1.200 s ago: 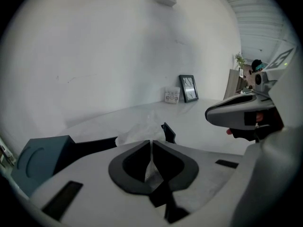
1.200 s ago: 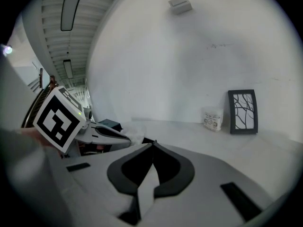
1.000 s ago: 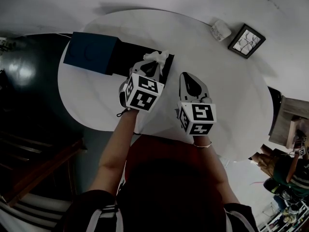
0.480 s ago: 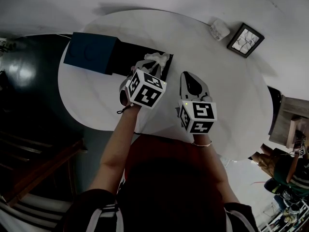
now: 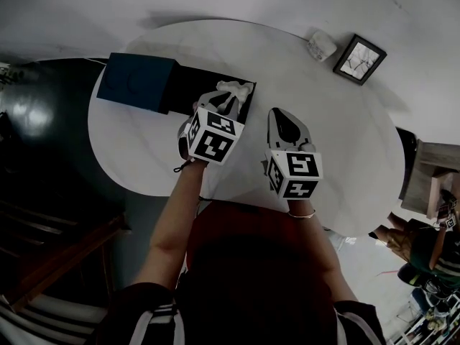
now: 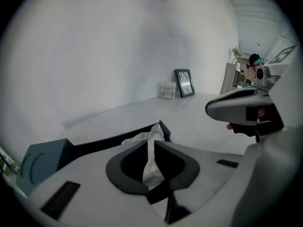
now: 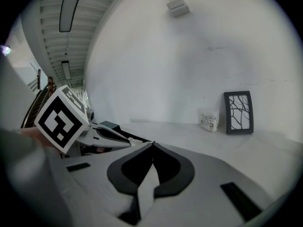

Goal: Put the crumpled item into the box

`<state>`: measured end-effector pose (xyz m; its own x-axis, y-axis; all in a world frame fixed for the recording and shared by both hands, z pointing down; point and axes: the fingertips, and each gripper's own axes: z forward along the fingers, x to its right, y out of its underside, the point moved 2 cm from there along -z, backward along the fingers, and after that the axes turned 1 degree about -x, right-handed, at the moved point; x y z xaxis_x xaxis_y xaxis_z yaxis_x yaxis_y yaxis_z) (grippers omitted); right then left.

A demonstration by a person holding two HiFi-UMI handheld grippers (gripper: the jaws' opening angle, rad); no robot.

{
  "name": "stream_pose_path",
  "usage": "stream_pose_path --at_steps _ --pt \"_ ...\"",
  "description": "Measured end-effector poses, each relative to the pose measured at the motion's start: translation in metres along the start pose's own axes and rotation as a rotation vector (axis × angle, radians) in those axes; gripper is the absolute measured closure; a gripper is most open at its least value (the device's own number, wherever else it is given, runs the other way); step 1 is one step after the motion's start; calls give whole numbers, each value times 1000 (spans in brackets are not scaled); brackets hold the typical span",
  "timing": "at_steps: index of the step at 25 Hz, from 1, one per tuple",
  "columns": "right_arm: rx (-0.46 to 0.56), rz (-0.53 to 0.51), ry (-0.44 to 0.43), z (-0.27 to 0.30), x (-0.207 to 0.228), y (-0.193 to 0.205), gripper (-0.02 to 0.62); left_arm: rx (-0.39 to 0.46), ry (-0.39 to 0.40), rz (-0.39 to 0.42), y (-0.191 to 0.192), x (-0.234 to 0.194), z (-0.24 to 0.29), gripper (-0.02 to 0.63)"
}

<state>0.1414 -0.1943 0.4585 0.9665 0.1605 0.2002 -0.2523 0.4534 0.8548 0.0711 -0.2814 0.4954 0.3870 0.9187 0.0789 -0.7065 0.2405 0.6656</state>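
My left gripper (image 5: pixel 226 100) is shut on the crumpled white tissue (image 5: pixel 234 88), which sticks out past the jaw tips over the right end of the open black box (image 5: pixel 194 83). In the left gripper view the tissue (image 6: pixel 151 157) hangs pinched between the shut jaws (image 6: pixel 154 140), with the box rim (image 6: pixel 113 140) just beyond. The box's blue part (image 5: pixel 136 81) lies to its left. My right gripper (image 5: pixel 279 113) hovers over the table beside the box, shut and empty; in its own view the jaws (image 7: pixel 151 145) meet.
The white oval table (image 5: pixel 338 142) carries a small white cup (image 5: pixel 322 45) and a black picture frame (image 5: pixel 359 58) at its far right. A dark floor and furniture lie off the table's left edge.
The left gripper has tilted slightly while keeping the tissue at the box's right end. The right gripper has barely moved.
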Motion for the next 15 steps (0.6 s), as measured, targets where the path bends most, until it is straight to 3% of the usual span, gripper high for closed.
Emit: stream_pose_path --at_steps 15 --pt "52 -11 3 -31 -30 -2 580 238 10 -136 -2 4 -63 572"
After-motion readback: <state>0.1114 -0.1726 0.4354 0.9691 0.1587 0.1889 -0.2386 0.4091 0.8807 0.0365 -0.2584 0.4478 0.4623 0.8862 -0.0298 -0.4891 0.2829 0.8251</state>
